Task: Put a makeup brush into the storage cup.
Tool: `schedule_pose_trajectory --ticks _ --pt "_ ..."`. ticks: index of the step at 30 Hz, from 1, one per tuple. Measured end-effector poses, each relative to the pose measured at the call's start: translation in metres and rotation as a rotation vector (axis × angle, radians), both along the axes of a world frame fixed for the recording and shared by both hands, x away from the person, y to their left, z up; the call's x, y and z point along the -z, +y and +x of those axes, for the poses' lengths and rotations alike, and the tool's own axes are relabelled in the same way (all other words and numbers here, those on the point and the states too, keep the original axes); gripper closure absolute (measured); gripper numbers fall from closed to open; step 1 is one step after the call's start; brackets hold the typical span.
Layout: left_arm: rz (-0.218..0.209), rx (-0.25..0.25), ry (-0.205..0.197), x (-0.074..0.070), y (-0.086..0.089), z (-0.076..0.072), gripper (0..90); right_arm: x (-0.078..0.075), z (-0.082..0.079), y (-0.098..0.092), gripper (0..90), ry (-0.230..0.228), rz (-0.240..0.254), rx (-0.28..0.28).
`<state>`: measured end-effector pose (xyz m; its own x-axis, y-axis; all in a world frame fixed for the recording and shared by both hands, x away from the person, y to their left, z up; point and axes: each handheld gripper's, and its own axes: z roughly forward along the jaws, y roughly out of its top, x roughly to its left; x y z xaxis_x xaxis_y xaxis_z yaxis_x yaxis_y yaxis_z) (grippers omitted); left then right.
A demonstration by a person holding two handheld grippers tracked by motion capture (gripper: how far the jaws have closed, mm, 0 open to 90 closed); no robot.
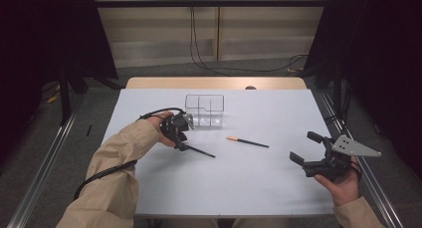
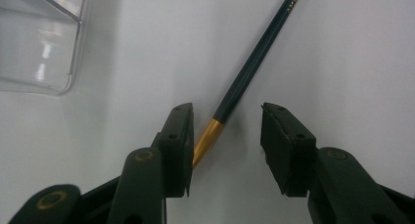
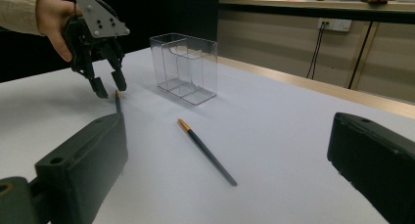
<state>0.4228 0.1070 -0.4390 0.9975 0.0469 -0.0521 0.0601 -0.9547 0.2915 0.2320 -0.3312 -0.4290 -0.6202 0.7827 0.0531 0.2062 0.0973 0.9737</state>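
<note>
- While the left gripper (image 2: 226, 131) straddles it, the near pencil (image 2: 254, 62) lies flat on the white table (image 1: 249, 183), its gold band by the left jaw and its dark shaft running out up and to the right in the left gripper view.
- Jaws of the left gripper: partly open, one on each side of the pencil's gold end; the left jaw sits just beside the gold band, the right jaw stands apart from it, and neither pad presses — nothing is held yet.
- Step in hand, as judged: closing on this pencil to lift it. To do it well, centre the shaft between the pads before they close, keep the tips low against the table so the thin shaft cannot slip under them, and grip near the banded end squarely across the shaft.
- Likely destination: the clear box (image 1: 204, 111) with inner dividers, standing upright just beyond the left gripper (image 1: 177, 130) in the high view.
- Second pencil (image 1: 248, 142): flat near the table's middle, well apart from both grippers.
- Right gripper (image 1: 305, 147): resting low at the table's right edge in the person's hand, jaws wide apart and empty — clear of the work.
</note>
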Motion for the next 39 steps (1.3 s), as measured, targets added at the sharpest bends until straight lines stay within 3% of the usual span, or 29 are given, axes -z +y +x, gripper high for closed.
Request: schedule_pose_trajectory --ticks 10,16,27,32,39 --pt "0.005 0.012 0.021 0.008 -0.004 -0.005 58.5 0.0 0.0 0.0 1.0 -0.002 0.001 0.002" --pt "0.014 0.025 0.013 0.009 -0.004 -0.005 60.1 0.0 0.0 -0.001 1.0 -0.002 0.0 0.003" --pt "0.04 0.042 0.041 0.008 -0.007 -0.009 83.4 0.0 0.0 -0.001 1.0 -0.002 -0.001 0.006" --pt "0.02 0.05 0.029 0.008 -0.005 -0.01 83.6 0.0 0.0 0.0 1.0 0.0 -0.005 0.003" --pt "0.029 0.036 0.045 0.007 -0.005 -0.011 83.7 0.0 0.0 0.0 1.0 0.001 -0.004 0.002"
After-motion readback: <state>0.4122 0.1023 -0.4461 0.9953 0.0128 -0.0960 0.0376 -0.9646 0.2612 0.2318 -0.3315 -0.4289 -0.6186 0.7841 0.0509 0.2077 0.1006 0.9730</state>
